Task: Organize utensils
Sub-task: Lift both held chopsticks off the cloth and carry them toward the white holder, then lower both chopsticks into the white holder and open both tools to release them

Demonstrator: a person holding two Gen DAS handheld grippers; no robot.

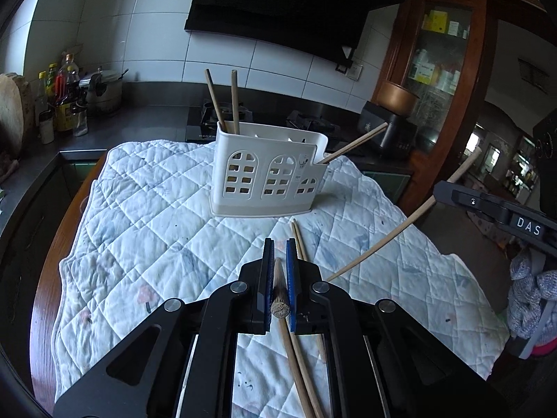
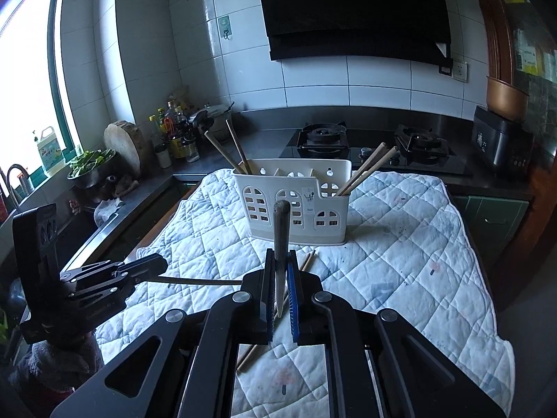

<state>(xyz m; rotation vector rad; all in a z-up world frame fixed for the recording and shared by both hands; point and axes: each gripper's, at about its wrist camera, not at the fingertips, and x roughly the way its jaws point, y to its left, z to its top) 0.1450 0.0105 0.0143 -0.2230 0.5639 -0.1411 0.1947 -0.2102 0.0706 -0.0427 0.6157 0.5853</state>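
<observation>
While both grippers hold sticks: the white holder point(image 2: 296, 205) stands at 12 o'clock.
Holder: on the quilted cloth point(image 2: 400, 244), chopsticks point(image 2: 369, 167) poking out both ends.
Left gripper point(image 1: 279, 271): closed tight on one chopstick point(image 1: 278, 296).
Right gripper point(image 2: 280, 278): closed tight on another chopstick point(image 2: 280, 240).
Loose sticks point(image 1: 299, 348): flat on the cloth, under the left gripper.
Room: stove point(image 2: 376, 142) behind, bottles point(image 2: 174, 129) at 10 o'clock.

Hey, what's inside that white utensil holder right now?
The white utensil holder holds two chopsticks at its left end and two more at its right. Their lower ends are hidden by its walls.
</observation>
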